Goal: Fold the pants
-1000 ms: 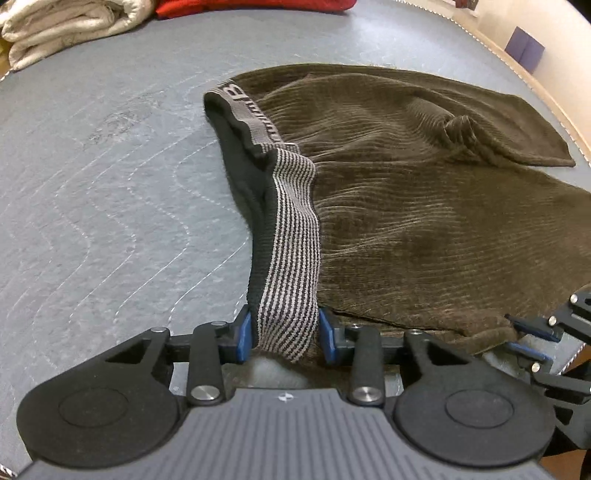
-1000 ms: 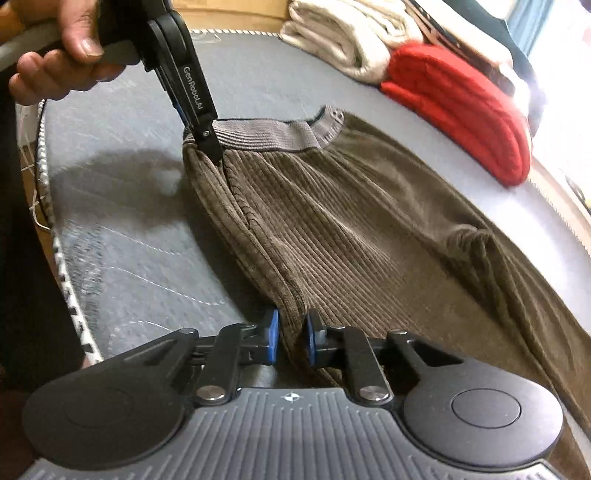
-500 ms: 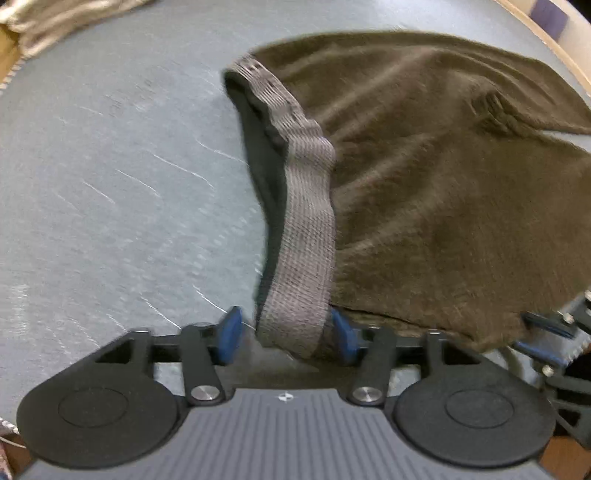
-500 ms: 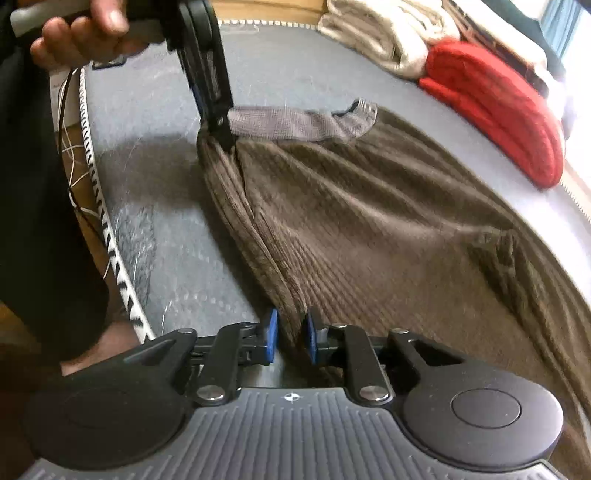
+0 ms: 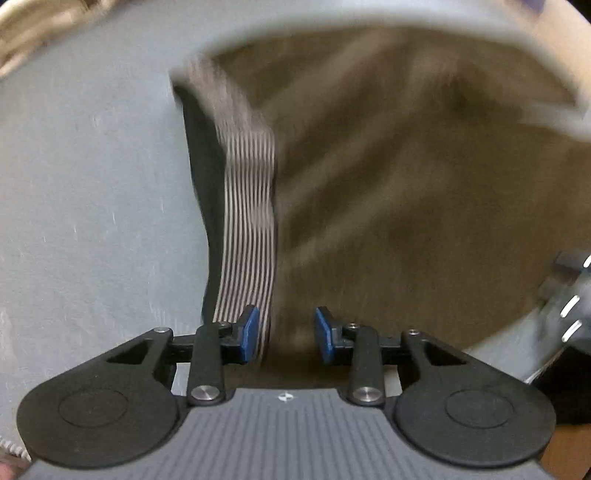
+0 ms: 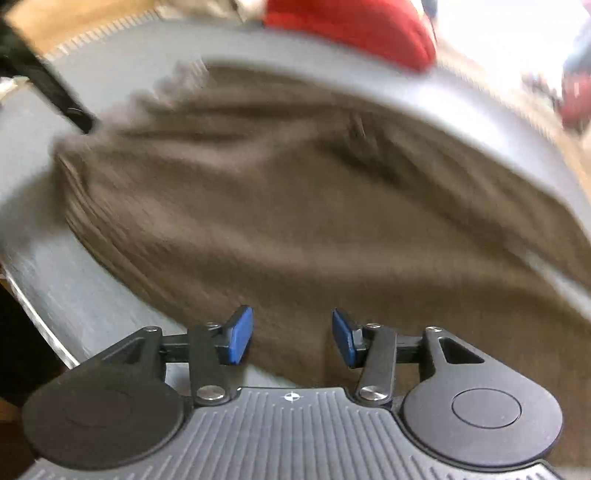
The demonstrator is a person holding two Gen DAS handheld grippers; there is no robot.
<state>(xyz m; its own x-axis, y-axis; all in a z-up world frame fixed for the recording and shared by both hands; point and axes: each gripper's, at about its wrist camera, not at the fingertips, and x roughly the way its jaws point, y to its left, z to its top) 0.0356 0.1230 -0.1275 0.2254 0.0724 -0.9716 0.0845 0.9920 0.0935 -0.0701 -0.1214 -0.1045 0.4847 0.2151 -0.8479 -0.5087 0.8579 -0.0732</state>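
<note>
Brown corduroy pants (image 5: 388, 192) with a grey striped waistband (image 5: 247, 206) lie on a grey quilted surface (image 5: 92, 184). My left gripper (image 5: 283, 334) is open, with its blue pads apart over the near end of the waistband. My right gripper (image 6: 291, 339) is open over the near edge of the pants (image 6: 295, 206). Both views are blurred by motion. The left gripper shows at the left edge of the right wrist view (image 6: 55, 96). The right gripper shows at the right edge of the left wrist view (image 5: 569, 295).
A red folded garment (image 6: 351, 29) lies at the far side of the surface. The surface's stitched near-left edge (image 6: 37, 295) runs just left of my right gripper. A pale fabric pile (image 5: 44, 29) is blurred at the far left.
Both grippers have opened and let go of the pants. The pants have been laid down further across the surface. Both cameras are moving fast now.
</note>
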